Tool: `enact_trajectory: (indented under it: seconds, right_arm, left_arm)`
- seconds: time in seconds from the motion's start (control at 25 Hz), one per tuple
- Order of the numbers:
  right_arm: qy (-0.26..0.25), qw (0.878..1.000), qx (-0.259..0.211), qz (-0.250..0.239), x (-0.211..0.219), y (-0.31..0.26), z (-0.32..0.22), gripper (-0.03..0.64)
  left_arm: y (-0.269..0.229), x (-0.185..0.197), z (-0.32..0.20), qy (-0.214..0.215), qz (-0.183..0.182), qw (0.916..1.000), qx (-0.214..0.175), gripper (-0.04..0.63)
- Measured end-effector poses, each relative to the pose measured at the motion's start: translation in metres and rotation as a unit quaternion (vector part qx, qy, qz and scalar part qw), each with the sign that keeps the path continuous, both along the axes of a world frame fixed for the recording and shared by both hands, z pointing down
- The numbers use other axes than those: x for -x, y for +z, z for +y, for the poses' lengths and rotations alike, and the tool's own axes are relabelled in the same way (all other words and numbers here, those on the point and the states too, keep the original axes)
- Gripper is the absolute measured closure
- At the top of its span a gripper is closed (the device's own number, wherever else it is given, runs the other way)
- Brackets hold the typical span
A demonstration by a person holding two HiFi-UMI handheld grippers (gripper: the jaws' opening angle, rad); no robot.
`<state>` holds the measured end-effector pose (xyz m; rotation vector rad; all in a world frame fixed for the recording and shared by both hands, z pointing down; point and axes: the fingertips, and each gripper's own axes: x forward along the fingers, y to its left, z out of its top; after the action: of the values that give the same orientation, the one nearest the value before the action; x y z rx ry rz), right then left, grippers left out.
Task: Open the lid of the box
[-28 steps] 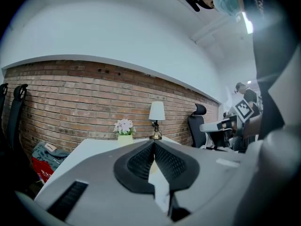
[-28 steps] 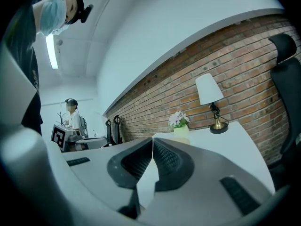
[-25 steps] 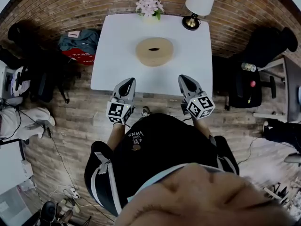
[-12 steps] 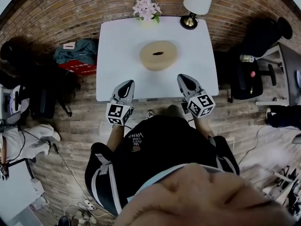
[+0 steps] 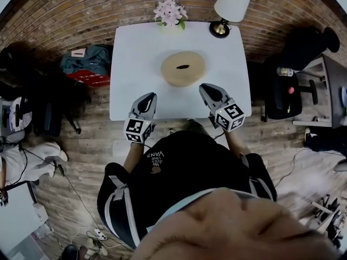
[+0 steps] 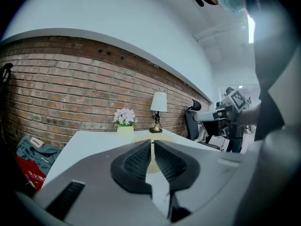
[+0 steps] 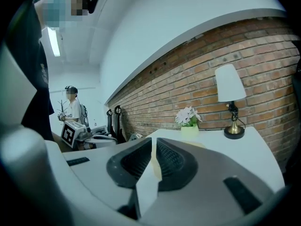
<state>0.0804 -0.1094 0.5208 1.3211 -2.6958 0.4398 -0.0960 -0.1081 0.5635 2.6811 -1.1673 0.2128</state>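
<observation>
A round tan box [image 5: 183, 68] with a dark slot in its lid sits in the middle of the white table [image 5: 130, 53]. My left gripper [image 5: 148, 98] hovers over the table's near edge, left of the box, shut with nothing in it. My right gripper [image 5: 207, 90] is just short of the box's near right side, also shut and empty. In the left gripper view the jaws [image 6: 152, 145] meet, and a sliver of the box [image 6: 151, 166] shows behind them. The right gripper view shows its jaws [image 7: 154, 144] together, the box [image 7: 157, 168] mostly hidden behind them.
A vase of pale flowers [image 5: 171, 11] and a white-shaded lamp [image 5: 230, 7] stand at the table's far edge by a brick wall. Bags [image 5: 89, 64] lie on the floor to the left, a black office chair [image 5: 284, 93] stands to the right. Another person [image 7: 71, 111] stands far off.
Both grippers have moved forward over the table's near edge toward the box. The right one has come closer to the box's near right side.
</observation>
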Motion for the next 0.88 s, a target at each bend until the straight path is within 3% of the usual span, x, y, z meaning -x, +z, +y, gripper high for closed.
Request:
enact_trajectory:
  seconds: [0.44,0.6,0.88]
  right_arm:
    - [-0.082,0.994,0.027,0.061,0.006,0.019,-0.059,0.605]
    - [-0.11,0.988,0.046,0.099,0.009,0.034,-0.071,0.487]
    - [-0.168,0.971,0.067,0.153,0.016,0.057,-0.085,0.409]
  left_arm:
    - [0.029,-0.016,-0.038,-0.014,0.008,0.9991,0.04,0.566]
    - [0.04,-0.022,-0.043,-0.016,0.016,0.998,0.059,0.518]
    - [0.056,-0.034,-0.053,-0.009,0.022,0.9963,0.083,0.406]
